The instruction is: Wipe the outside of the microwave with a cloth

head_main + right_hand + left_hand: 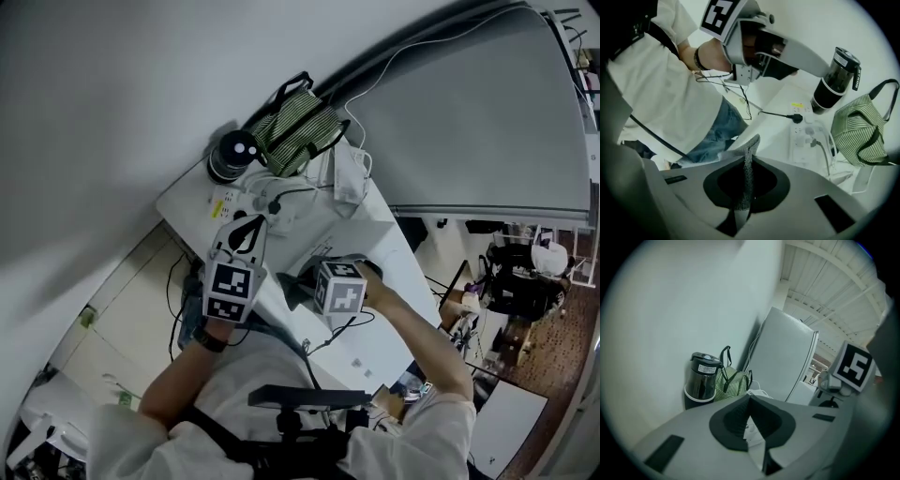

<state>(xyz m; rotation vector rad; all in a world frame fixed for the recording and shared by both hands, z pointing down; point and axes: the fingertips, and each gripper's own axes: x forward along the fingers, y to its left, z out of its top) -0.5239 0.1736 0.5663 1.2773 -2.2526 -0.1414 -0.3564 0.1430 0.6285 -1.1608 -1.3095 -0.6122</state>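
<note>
Since the right gripper [749, 163] has its jaws pinched on only a thin fold of the cloth [744, 190] and the left gripper [750, 400] is closed on nothing, carry the cloth with a firm grip to the microwave [785, 357] at the tabletop's [380, 234] far right and press it flat there.

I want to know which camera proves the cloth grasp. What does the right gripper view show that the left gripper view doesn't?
Only the right gripper view: the grey cloth pinched in the tongs of the right gripper, the left gripper, the person's white shirt.
Only the left gripper view: the white appliance and the right gripper's marker cube.
Both: the black flask and striped bag.
</note>
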